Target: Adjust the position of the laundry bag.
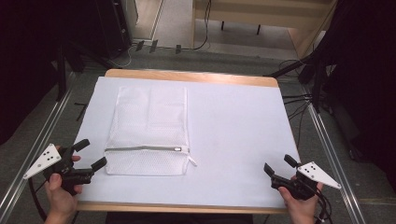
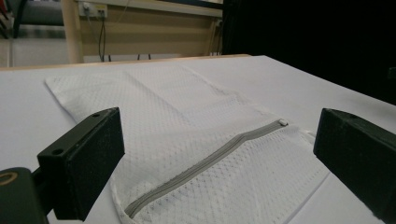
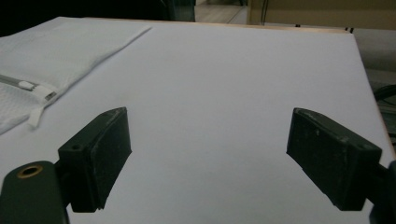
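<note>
A white-covered table (image 1: 233,121) with a wooden edge stands on grey floor (image 1: 224,58) strewn with cables (image 1: 299,100). A white mesh bag (image 1: 149,128) lies flat in its left half, zipper (image 1: 142,149) closed. The left gripper (image 1: 88,156) and right gripper (image 1: 276,168) hover at the near corners, jaws spread, holding nothing.
</note>
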A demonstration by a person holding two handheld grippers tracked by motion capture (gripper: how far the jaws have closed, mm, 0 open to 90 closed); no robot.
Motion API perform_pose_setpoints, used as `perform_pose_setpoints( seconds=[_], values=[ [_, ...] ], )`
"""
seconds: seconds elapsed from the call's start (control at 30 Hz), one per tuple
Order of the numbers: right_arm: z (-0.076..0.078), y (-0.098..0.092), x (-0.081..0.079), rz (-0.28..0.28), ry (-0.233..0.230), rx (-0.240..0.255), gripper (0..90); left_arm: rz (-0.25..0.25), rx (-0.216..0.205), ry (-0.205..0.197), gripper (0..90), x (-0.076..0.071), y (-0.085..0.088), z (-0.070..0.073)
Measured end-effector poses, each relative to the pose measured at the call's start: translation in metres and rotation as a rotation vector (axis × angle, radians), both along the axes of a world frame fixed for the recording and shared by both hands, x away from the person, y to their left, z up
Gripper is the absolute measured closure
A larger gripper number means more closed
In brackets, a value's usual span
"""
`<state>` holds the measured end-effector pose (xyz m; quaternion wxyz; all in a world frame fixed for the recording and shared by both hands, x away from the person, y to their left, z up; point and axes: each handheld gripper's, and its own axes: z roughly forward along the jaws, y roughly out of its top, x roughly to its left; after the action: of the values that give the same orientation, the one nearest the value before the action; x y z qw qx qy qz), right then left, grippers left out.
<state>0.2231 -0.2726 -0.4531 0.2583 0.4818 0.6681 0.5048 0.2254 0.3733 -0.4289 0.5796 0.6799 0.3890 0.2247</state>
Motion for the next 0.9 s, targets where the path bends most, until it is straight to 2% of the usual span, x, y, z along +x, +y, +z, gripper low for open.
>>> perform_pose_setpoints(
  seconds=[0.17,0.2,0.23,0.37,0.4,0.43,0.5,0.53,0.6,0.67,0.73,0.77,0.8,0.83,0.87,0.9],
  values=[
    [0.006,0.019,0.008,0.033,-0.006,0.011,17.0,0.004,0.009,0.019,2.2,0.001,-0.002,-0.003],
    [0.011,0.034,0.016,0.043,-0.004,0.001,18.2,0.000,0.013,0.023,2.2,0.000,-0.002,-0.004],
    [0.011,0.034,0.016,0.043,-0.004,0.001,18.2,0.000,0.013,0.023,2.2,0.000,-0.002,-0.004],
    [0.018,0.063,0.032,0.062,0.008,0.033,22.4,-0.003,0.007,0.021,2.2,-0.002,-0.002,-0.003],
    [0.019,0.078,0.039,0.077,0.022,0.032,23.4,-0.004,0.003,0.018,2.2,-0.002,-0.003,-0.002],
    [0.019,0.078,0.039,0.077,0.022,0.032,23.4,-0.005,0.000,0.018,2.2,-0.002,-0.003,-0.002],
    [0.020,0.098,0.050,0.109,0.035,0.028,27.1,-0.009,0.011,0.024,2.2,-0.001,-0.005,-0.003],
    [0.020,0.098,0.050,0.109,0.035,0.028,27.1,-0.012,0.011,0.029,2.2,0.000,-0.006,-0.004],
    [0.019,0.118,0.064,0.147,0.057,0.024,32.5,-0.022,0.023,0.035,2.3,-0.001,-0.008,-0.005],
    [0.018,0.130,0.071,0.163,0.070,0.019,34.5,-0.020,0.025,0.034,2.7,-0.002,-0.008,-0.005],
    [0.014,0.145,0.079,0.180,0.084,0.031,36.3,-0.019,0.015,0.030,3.0,-0.002,-0.007,-0.005],
    [0.014,0.145,0.079,0.180,0.084,0.031,36.3,-0.019,0.015,0.030,3.0,-0.002,-0.007,-0.005],
    [0.011,0.158,0.086,0.200,0.102,0.039,38.0,-0.016,0.014,0.030,3.0,-0.002,-0.006,-0.004],
    [0.011,0.158,0.086,0.200,0.102,0.039,38.0,-0.014,0.010,0.031,3.0,-0.002,-0.006,-0.005],
    [0.008,0.165,0.090,0.209,0.116,0.043,39.2,-0.013,0.011,0.034,3.0,-0.001,-0.005,-0.005],
    [0.003,0.178,0.098,0.213,0.149,0.033,41.0,-0.010,0.017,0.040,3.0,-0.001,-0.005,-0.006]
  ],
)
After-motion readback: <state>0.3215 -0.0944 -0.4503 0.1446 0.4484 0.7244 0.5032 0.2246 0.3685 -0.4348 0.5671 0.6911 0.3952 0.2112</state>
